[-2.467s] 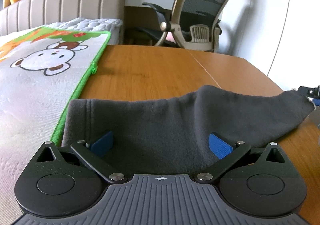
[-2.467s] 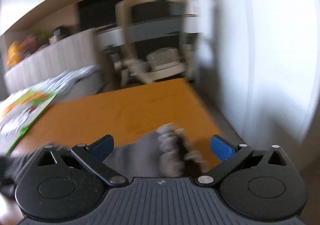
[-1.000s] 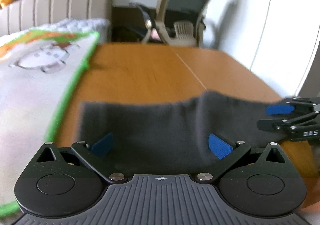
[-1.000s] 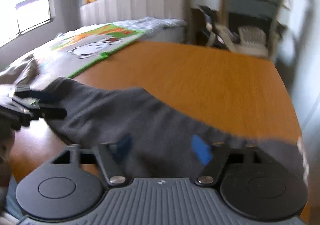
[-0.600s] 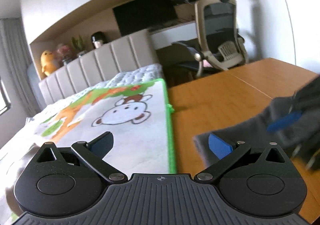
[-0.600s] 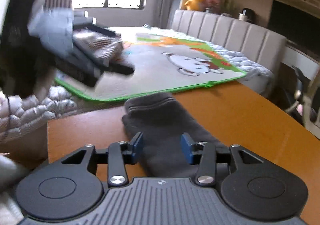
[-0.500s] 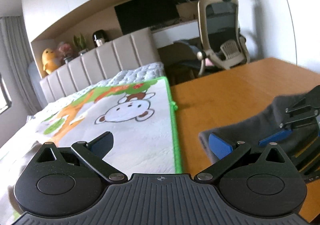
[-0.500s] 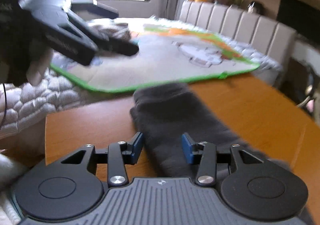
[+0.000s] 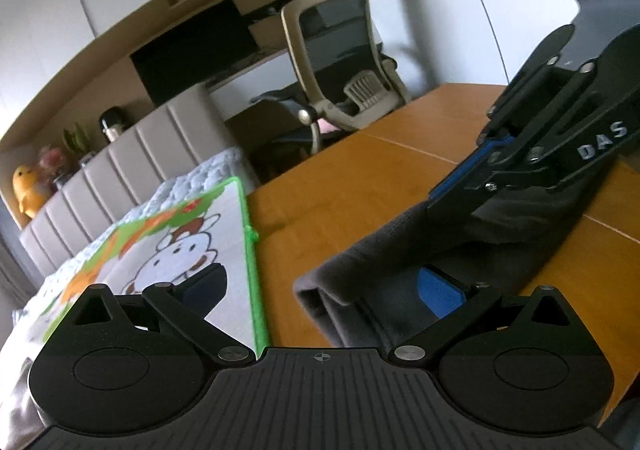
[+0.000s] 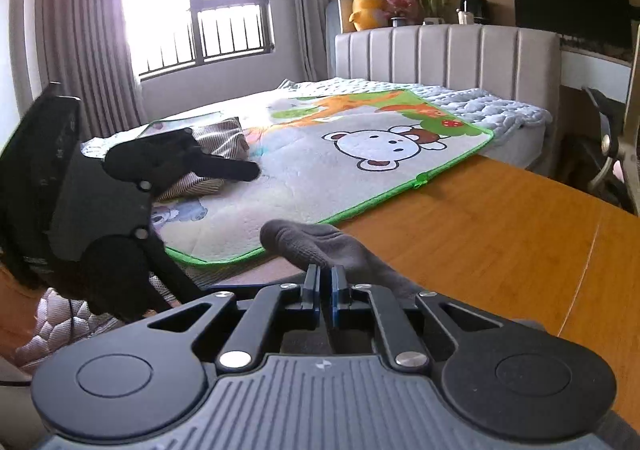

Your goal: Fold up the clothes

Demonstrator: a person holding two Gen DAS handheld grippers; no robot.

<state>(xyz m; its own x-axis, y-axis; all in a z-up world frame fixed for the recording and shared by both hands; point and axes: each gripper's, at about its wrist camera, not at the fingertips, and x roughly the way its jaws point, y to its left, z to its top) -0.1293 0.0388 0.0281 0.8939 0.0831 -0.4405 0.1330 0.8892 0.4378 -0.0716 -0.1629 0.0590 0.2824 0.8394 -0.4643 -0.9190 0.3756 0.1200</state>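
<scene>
Care matters now: we keep our right tool (image 10: 325, 292) clenched on the dark grey knit garment (image 10: 340, 250) lying on the orange wooden worktop (image 10: 500, 226), carrying the fold evenly while our left tool (image 9: 320, 288) waits released.

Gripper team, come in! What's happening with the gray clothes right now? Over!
Right hand-held gripper shut on gray garment. Left hand-held gripper open, empty. Garment doubled over on wooden table. Nothing blocking.

Black linkage grippers, ribbed grey bodies, blue fingers (image 9: 438, 292), silver screws.
</scene>
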